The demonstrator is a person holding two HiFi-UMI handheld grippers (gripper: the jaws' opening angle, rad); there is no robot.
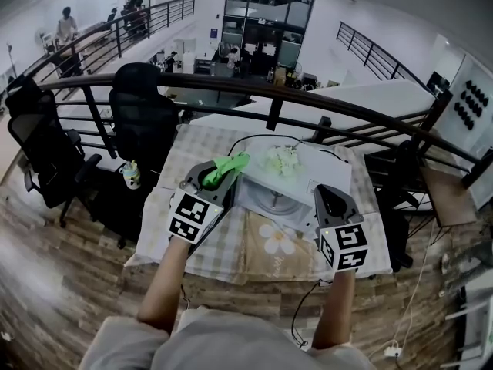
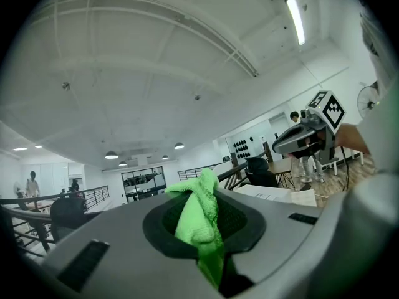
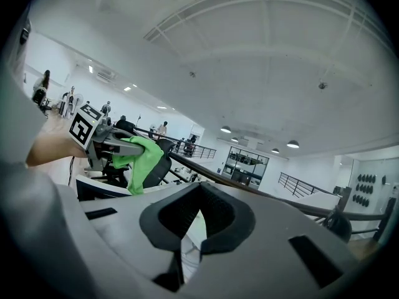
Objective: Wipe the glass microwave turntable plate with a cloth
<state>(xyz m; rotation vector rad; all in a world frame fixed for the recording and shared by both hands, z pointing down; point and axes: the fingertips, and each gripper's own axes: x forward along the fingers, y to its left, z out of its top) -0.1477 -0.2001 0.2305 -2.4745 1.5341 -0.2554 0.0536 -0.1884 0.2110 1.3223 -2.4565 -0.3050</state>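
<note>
Left gripper (image 1: 218, 177) clamps green cloth (image 2: 201, 213), glass plate (image 1: 275, 204) indistinct

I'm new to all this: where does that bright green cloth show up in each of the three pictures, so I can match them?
Head view: green cloth left of centre, pinched in the left gripper, beside the microwave.
Left gripper view: bottom centre, between that gripper's own fingers.
Right gripper view: upper left, hanging from the left gripper.
Shared landmark: the dark curved railing, visible in all three.
</note>
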